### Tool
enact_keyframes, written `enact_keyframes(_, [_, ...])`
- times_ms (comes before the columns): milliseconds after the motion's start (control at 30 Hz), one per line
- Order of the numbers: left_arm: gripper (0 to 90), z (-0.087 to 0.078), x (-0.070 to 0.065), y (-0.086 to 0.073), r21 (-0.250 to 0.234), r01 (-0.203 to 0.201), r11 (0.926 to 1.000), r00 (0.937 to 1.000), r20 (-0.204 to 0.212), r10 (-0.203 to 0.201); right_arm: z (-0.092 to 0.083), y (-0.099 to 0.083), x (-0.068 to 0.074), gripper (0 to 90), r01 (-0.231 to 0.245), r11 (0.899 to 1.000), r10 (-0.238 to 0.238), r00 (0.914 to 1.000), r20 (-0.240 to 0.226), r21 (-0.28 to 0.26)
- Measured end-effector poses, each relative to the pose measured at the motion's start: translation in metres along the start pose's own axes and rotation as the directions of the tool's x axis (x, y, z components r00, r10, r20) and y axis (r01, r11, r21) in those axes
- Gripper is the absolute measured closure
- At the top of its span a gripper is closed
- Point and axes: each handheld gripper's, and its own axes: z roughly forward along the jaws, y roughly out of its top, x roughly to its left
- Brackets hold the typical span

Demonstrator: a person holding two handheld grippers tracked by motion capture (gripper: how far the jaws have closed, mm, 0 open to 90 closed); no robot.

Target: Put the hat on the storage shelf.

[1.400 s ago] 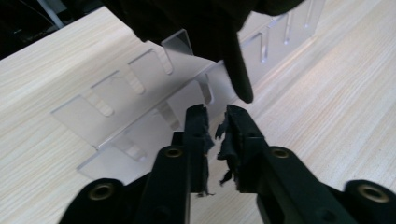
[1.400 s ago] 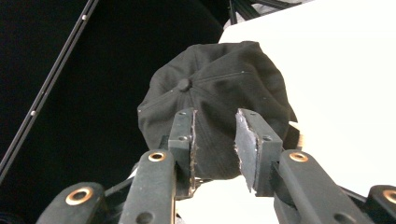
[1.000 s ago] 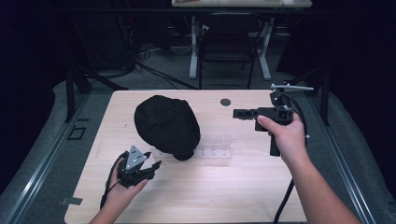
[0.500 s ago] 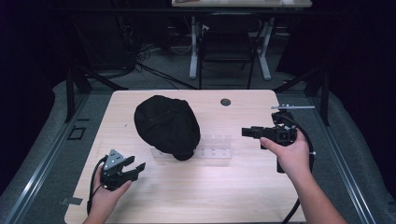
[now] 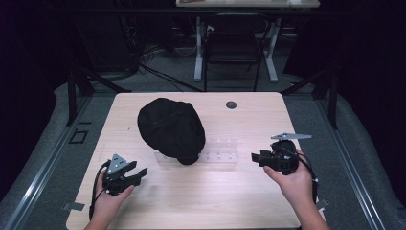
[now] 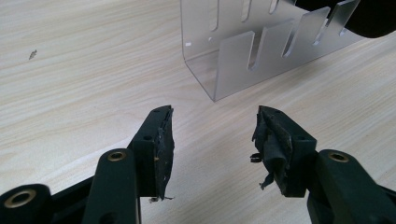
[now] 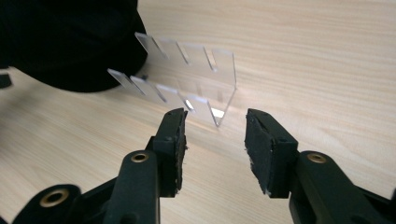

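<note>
Clear slotted rack [image 5: 218, 152]: black cap [image 5: 171, 128] draped over its 9 o'clock end; my left tool [image 5: 135, 175] and right tool [image 5: 256, 157] released, jaws just narrowing, nothing between

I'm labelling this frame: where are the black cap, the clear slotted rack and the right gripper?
black cap [image 5: 170, 127], high view, its crown.
clear slotted rack [image 6: 243, 60], left gripper view, front wall.
right gripper [image 7: 215, 140], right gripper view, between fingertips.

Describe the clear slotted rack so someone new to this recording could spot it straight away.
Start at the light wooden table and find the black cap near its middle. The clear slotted rack lies along the cap's near edge, partly under it, between the two grippers. It is the one see-through thing there, a low acrylic stand with rows of upright tabs.
</note>
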Motion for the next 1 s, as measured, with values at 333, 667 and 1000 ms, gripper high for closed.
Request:
enact_keyframes(333, [47.3, 0.0, -0.01, 0.001, -0.006, -0.019, 0.9998, 0.9998, -0.006, 0.019, 0.021, -0.03, -0.011, 55.8, 0.06, 0.997, -0.057, 0.9964, 0.064, -0.056])
enact_keyframes(667, [47.7, 0.001, -0.007, 0.0, -0.018, -0.03, 0.9994, 0.9984, -0.048, 0.029, 0.033, -0.049, -0.023, 59.7, 0.07, 0.995, -0.067, 0.9967, 0.046, -0.068])
enact_keyframes(1000, [47.7, 0.006, -0.009, -0.003, 0.012, -0.035, 0.9993, 0.999, -0.028, 0.035, 0.042, -0.057, -0.022, 60.0, 0.091, 0.995, -0.09, 0.9953, 0.034, -0.031])
